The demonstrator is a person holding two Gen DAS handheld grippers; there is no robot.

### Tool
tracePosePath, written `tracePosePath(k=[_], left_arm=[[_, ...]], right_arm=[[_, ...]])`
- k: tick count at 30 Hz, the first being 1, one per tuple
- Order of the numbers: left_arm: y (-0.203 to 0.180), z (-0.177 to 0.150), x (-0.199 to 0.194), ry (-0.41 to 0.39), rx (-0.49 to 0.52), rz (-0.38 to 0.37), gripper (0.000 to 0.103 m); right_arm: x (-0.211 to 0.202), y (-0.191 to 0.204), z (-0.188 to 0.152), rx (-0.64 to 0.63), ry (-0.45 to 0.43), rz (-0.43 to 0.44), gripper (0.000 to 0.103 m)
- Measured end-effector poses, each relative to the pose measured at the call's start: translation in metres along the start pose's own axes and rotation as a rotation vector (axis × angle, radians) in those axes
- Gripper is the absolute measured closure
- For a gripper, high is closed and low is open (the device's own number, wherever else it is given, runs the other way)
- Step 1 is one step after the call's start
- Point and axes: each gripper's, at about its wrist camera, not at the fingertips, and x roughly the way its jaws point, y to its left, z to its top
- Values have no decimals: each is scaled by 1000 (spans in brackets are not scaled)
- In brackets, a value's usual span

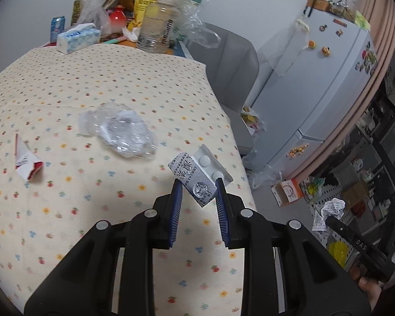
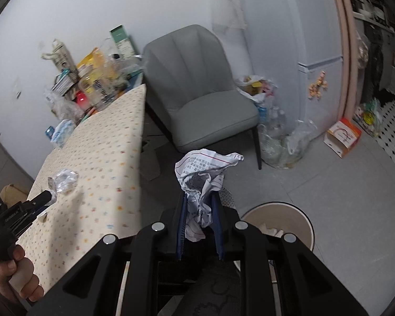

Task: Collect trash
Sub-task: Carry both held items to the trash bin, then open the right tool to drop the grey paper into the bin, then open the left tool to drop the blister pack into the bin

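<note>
My left gripper [image 1: 198,183] is shut on a silver pill blister pack [image 1: 197,179] and holds it above the table's right edge. A crumpled clear plastic wrapper [image 1: 121,134] and a torn red and white paper packet [image 1: 26,163] lie on the flowered tablecloth [image 1: 65,84]. My right gripper [image 2: 199,197] is shut on a crumpled printed paper [image 2: 202,176] and holds it above the floor, just left of a round beige trash bin [image 2: 279,226]. The same paper also shows in the left wrist view [image 1: 331,208]. The left gripper also shows in the right wrist view [image 2: 43,198], near the wrapper [image 2: 64,179].
A grey chair [image 2: 197,92] stands beside the table. The table's far end holds a tissue box [image 1: 77,38], a clear jar [image 1: 159,23], bags and a can. A white fridge [image 1: 318,79], plastic bags [image 2: 281,142] and an orange box [image 2: 343,137] stand on the floor.
</note>
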Motion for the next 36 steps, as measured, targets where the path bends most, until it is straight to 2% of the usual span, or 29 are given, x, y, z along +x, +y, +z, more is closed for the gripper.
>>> tracePosePath(k=[10, 12, 14, 17, 28, 36], left_arm=[[-41, -7, 28, 49, 66, -14, 77], [-49, -9, 32, 58, 77, -16, 77], [-57, -10, 34, 63, 91, -20, 77], [-72, -14, 39, 73, 118, -29, 77], [-143, -34, 64, 148, 234, -111, 77], [-209, -56, 92, 256, 341, -214, 77]], right_arm=[[21, -50, -6, 81, 19, -45, 82], [27, -59, -5, 91, 17, -65, 74], [31, -68, -6, 109, 19, -70, 54], [30, -83, -10, 139, 7, -84, 49], [0, -139, -27, 236, -17, -114, 43], [-39, -174, -28, 291, -80, -155, 43]])
